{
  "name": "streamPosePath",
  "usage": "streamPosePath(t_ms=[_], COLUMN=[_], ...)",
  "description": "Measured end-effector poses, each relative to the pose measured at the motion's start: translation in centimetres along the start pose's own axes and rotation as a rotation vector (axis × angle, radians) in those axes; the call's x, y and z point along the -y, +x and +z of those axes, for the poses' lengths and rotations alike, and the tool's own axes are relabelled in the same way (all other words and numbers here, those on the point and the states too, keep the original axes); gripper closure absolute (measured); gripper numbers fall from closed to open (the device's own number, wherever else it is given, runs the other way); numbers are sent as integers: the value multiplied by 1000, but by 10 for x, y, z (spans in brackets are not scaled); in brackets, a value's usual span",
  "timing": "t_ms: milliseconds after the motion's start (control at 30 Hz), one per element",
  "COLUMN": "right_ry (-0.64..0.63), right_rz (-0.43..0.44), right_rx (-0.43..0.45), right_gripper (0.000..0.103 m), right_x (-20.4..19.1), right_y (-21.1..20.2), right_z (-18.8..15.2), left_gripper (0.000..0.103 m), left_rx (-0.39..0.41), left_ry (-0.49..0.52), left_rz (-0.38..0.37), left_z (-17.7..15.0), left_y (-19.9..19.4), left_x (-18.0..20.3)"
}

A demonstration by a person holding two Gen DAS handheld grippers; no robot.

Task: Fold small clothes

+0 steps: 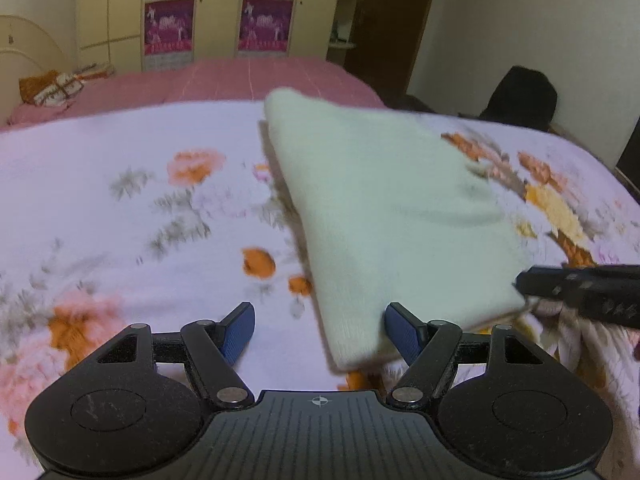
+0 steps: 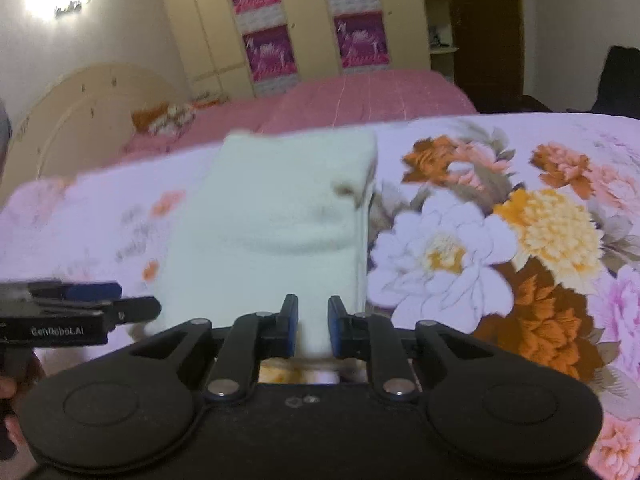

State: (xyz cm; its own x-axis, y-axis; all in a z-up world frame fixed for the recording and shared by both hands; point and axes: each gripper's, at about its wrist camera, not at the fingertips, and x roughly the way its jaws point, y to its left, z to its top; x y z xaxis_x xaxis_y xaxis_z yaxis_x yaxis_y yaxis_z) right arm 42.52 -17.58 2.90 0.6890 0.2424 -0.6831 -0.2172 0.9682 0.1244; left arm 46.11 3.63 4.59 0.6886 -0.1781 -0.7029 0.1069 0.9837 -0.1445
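A folded cream-white knit garment (image 1: 384, 208) (image 2: 272, 224) lies on the floral bedspread (image 1: 120, 220) (image 2: 460, 248). My right gripper (image 2: 313, 306) has its jaws narrow, with the garment's near edge pinched between the blue pads. In the left wrist view the right gripper (image 1: 528, 284) reaches in from the right at the garment's near right corner. My left gripper (image 1: 320, 314) stands open, with its right fingertip (image 1: 400, 328) beside the near left corner and nothing gripped. The right wrist view shows the left gripper (image 2: 132, 306) at the left edge, just left of the garment.
Beyond the floral spread lies a pink bedcover (image 1: 224, 80) with a patterned cushion (image 1: 50, 88) by the headboard. Cream wardrobes (image 2: 304, 20) with purple panels line the far wall. A dark chair (image 1: 520, 96) stands at the back right, off the bed.
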Motion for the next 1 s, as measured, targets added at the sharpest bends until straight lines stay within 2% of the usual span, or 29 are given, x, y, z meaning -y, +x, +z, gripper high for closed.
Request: streamPosePath(t_ms=[67,467,567,633,733,800,833,867,900,1000], right_ry=[-26,-68,-3,52,115,161,195,223,254,343], right_rz=[-26,-35,13,48,80,101,109,120,135,183], right_rx=[-46,-32,-37,-28,19,44,52,58,66,76], right_gripper=[87,85,73,51,52,53,53,53,52,51], right_x=[-1,-4,4,10,21,31,37,43,48,67], right_y=[10,8,4,-2,-9,-8,-5,-1,3,22], right_z=[-8,-13,-10,-8,-2,5,12,19,26,47], left_gripper=[30,30,12,12,12,12,15,26,31,31], left_rx=[-1,5,53,98,96,87,80,67,46,-6], left_ry=[1,16,3,-14,-67,-115,-165,-205,-248,-361], left_rz=[1,2,36,48,-3,-65,-113,-152,-185,-220], left_z=[-4,-4,2,6,22,34,41,46,51,60], left_y=[0,-3,-12,-18,-14,-7,-1,6,15,41], left_x=[0,-2,-7,-14,-29,-37,-44,-50,-55,-70])
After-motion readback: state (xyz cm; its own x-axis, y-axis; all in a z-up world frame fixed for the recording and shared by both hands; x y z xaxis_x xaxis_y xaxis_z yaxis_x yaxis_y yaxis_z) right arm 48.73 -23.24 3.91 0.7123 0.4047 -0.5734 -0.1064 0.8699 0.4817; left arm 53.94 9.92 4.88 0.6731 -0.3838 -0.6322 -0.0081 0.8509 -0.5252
